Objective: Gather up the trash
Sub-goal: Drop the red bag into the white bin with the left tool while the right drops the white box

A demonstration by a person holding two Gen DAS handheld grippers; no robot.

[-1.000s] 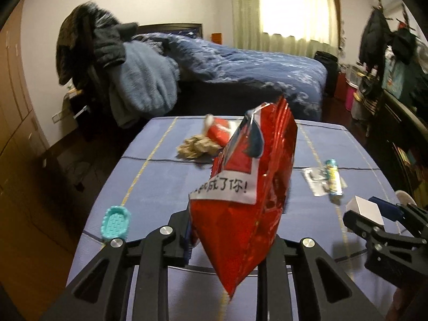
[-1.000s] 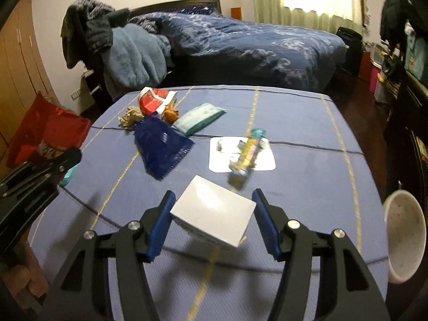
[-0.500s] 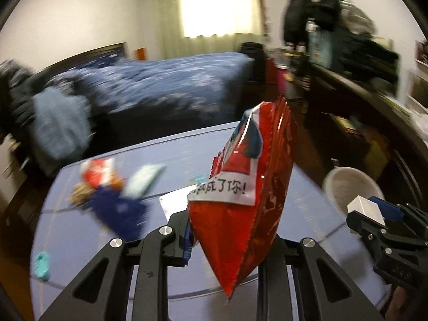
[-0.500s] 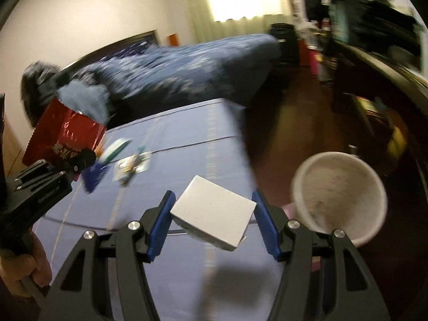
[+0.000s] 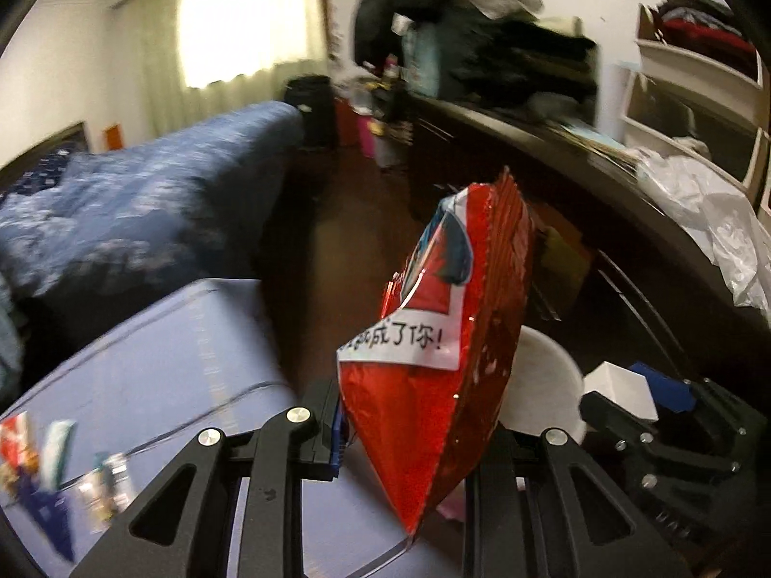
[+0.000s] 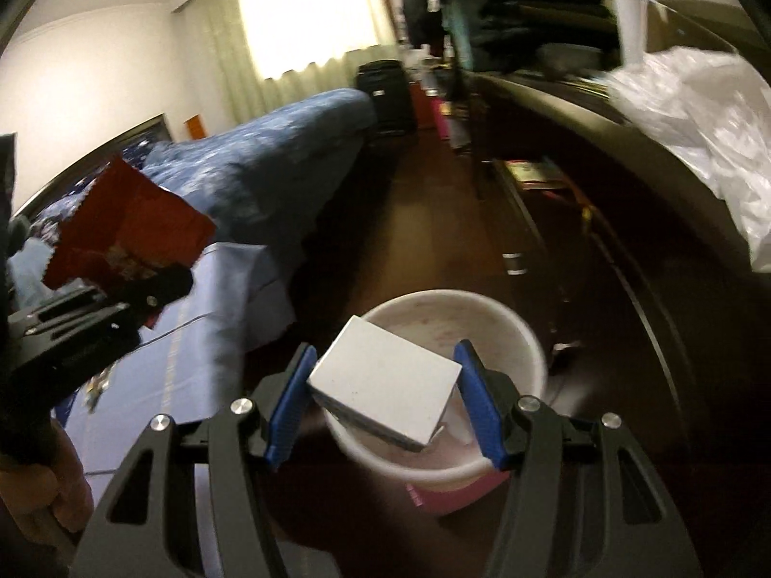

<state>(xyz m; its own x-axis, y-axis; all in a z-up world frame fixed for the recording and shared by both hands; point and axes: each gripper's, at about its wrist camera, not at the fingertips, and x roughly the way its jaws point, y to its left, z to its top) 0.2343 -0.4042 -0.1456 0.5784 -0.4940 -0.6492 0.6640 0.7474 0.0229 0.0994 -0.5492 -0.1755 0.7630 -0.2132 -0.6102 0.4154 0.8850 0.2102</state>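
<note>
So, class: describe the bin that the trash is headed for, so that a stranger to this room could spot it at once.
Start at the blue-covered table and look just past its edge, down at the dark wooden floor. There stands a round white bin, mouth open, directly below the white box that the right gripper holds. It is the only pale, round, open container there, with a pink base showing underneath.

Blue bed (image 6: 270, 154), curtained window (image 6: 308, 14), dark dresser (image 5: 602, 183), white plastic bag (image 6: 698, 111)
</note>
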